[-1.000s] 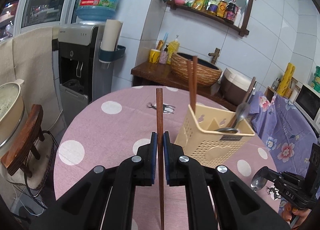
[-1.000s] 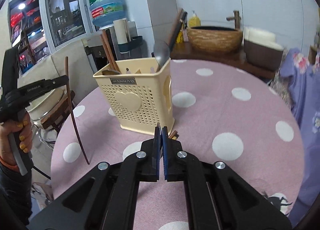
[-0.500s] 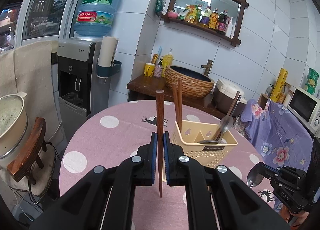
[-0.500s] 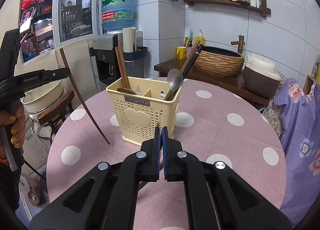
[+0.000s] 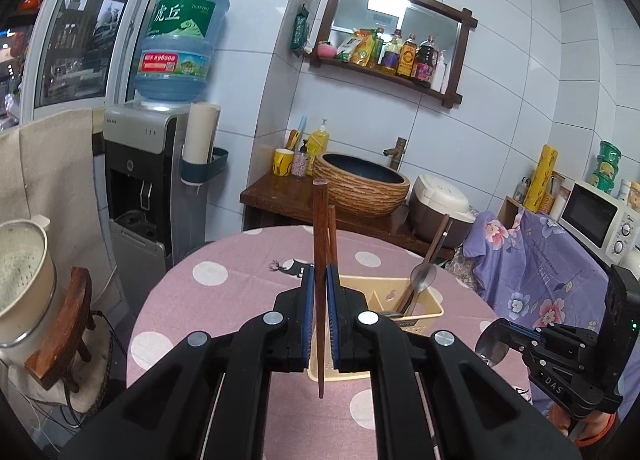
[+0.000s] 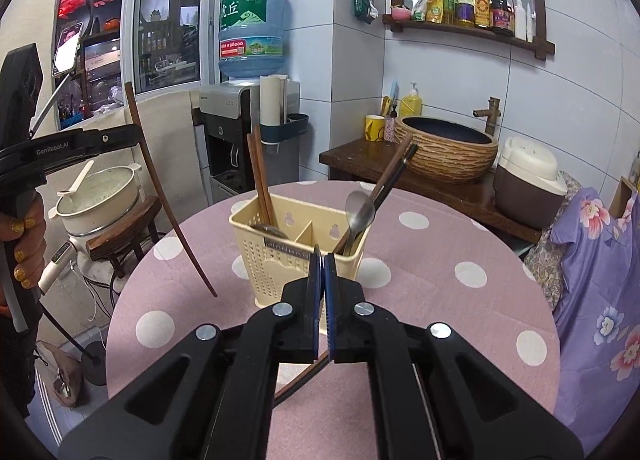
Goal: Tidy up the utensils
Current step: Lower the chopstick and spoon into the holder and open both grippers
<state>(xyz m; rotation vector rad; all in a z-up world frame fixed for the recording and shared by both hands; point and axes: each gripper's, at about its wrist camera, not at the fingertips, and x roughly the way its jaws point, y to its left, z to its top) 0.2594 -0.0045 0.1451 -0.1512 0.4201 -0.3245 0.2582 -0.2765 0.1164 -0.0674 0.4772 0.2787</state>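
Note:
My left gripper [image 5: 319, 324] is shut on a brown wooden chopstick [image 5: 320, 244], held upright in the air above the table; from the right wrist view the chopstick [image 6: 168, 195] hangs left of the holder. The cream perforated utensil holder [image 6: 296, 256] stands on the pink polka-dot table [image 6: 440, 300]. It holds chopsticks [image 6: 260, 183] in its left compartment and a metal spoon [image 6: 359, 211] with dark handles in its right one. My right gripper [image 6: 322, 308] is shut on a metal spoon [image 5: 491, 346], seen in the left wrist view; a dark chopstick [image 6: 298, 382] lies on the table below it.
A water dispenser [image 6: 244, 131] stands behind the table. A wooden stool with a white pot [image 6: 100, 199] is at the left. A woven basin [image 6: 446, 147] and a rice cooker [image 6: 528, 187] sit on the counter behind. A purple floral cloth [image 6: 600, 280] is at the right.
Both grippers have risen and pulled back from the holder, which looks smaller and lower. The left gripper's chopstick has lifted higher above the table.

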